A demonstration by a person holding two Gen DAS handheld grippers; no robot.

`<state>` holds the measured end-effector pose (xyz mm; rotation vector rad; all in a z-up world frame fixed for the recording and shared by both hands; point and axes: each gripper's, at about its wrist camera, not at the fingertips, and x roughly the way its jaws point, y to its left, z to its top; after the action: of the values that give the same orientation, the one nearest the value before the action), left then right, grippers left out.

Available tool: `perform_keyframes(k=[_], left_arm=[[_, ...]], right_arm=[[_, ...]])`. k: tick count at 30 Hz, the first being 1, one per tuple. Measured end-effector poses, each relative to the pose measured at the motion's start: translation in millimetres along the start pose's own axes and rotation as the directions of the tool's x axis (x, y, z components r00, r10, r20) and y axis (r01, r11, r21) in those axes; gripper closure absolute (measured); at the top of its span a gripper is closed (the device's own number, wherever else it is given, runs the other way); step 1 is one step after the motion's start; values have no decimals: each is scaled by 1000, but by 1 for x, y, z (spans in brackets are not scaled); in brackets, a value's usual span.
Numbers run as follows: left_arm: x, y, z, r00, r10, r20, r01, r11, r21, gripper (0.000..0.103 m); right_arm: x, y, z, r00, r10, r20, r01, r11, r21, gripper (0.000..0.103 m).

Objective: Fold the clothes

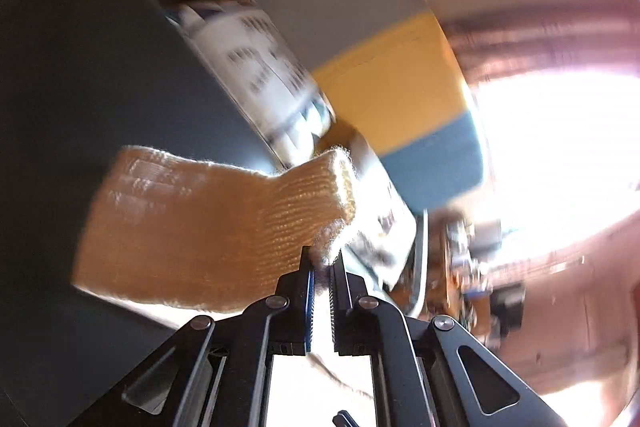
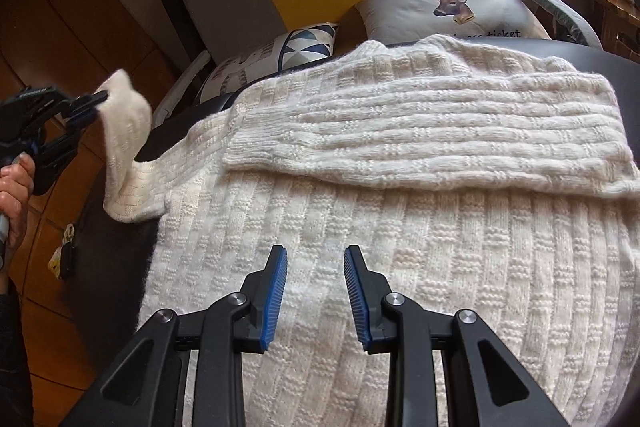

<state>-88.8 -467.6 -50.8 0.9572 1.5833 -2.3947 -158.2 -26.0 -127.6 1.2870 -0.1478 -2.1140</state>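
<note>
Sweater (image 2: 400, 227) lies spread on a dark seat (image 2: 600, 67), one sleeve folded across it. The left gripper (image 2: 94, 107) is clamped on the other sleeve's cuff (image 2: 124, 107), lifted off the side. The right gripper (image 2: 316, 293) hovers over the sweater, jaws apart, holding nothing.
</note>
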Motion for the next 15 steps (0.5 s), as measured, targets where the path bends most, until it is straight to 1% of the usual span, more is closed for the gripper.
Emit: perform_keyframes(k=[2, 5, 7, 9, 11, 12, 13, 14, 15], left_arm=[[24, -19, -7, 999, 6, -45, -4, 999, 35, 97], [48, -40, -39, 993, 36, -111, -25, 994, 104, 97], [65, -52, -61, 986, 71, -152, -49, 988, 148, 97], [84, -59, -81, 975, 114, -193, -77, 979, 187, 97], [105, -63, -97, 959, 152, -238, -96, 968, 232, 97], [117, -63, -103, 947, 170, -271, -99, 962, 254, 96], [125, -60, -105, 940, 187, -286, -111, 959, 263, 93], [133, -57, -106, 934, 203, -293, -124, 956, 266, 82], [135, -55, -107, 932, 185, -312, -105, 961, 256, 77]], right_arm=[[-1, -3, 0, 1000, 0, 3, 0, 1000, -1, 73], [-1, -6, 1, 1000, 3, 4, -3, 1000, 11, 73], [0, -9, 3, 1000, 5, 2, -5, 1000, 23, 73], [1, -10, 8, 1000, 17, 4, -17, 999, 38, 73], [3, -9, 16, 997, 74, 4, -74, 995, 60, 73], [5, -9, 20, 992, 125, 7, -125, 988, 86, 73], [8, -10, 25, 983, 185, 8, -185, 975, 126, 73], [13, -10, 30, 969, 245, 10, -243, 955, 170, 73], [19, -10, 35, 955, 297, 15, -293, 933, 208, 73]])
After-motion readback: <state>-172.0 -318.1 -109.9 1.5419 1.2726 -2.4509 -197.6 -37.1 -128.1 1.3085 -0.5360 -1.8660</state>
